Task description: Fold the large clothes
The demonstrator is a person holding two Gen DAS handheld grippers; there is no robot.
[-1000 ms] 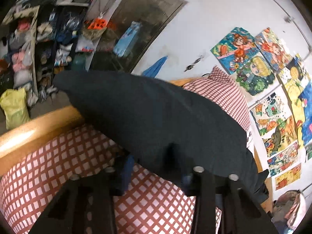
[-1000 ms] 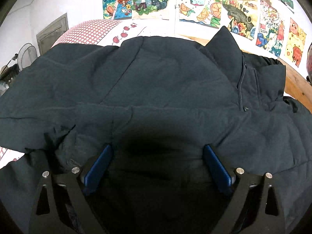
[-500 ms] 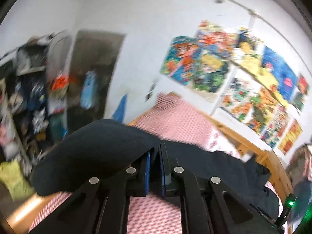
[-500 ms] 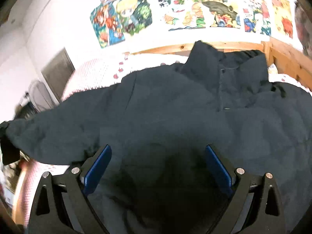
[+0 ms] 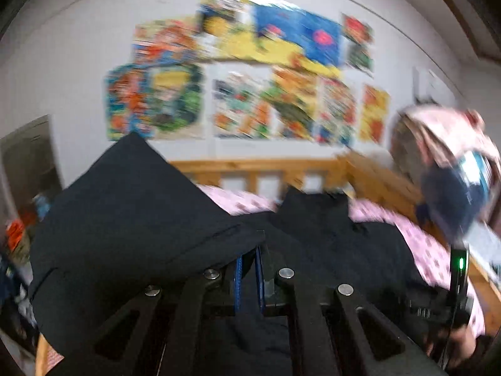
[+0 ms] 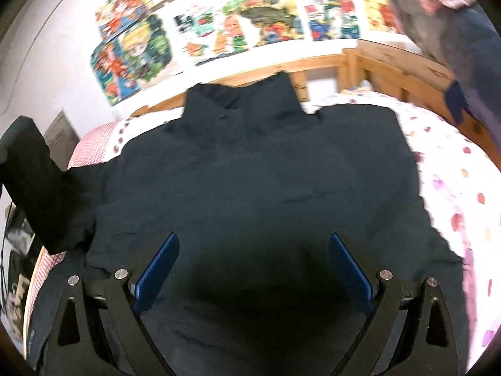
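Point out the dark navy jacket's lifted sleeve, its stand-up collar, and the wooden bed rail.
dark navy jacket sleeve (image 5: 125,219): left wrist view, middle of the raised sleeve cloth.
stand-up collar (image 6: 241,100): right wrist view, centre of the collar.
wooden bed rail (image 6: 397,65): right wrist view, top bar.

the posters (image 5: 250,87) on the wall are smeared by motion in the left wrist view, so their pictures cannot be read. the tips of the left gripper (image 5: 249,269) fingers (image 5: 238,274) are covered by a raised fold of the dark jacket (image 5: 131,219), and how much cloth sits between them is hidden. in the right wrist view the jacket's (image 6: 266,172) lower hem runs out of the frame behind the right gripper (image 6: 253,269), and its sleeve (image 6: 31,188) is cut off at the left edge. bundled clothing (image 6: 454,25) at the top right is blurred and cropped. the bed rail (image 5: 250,166) is partly hidden by the jacket.
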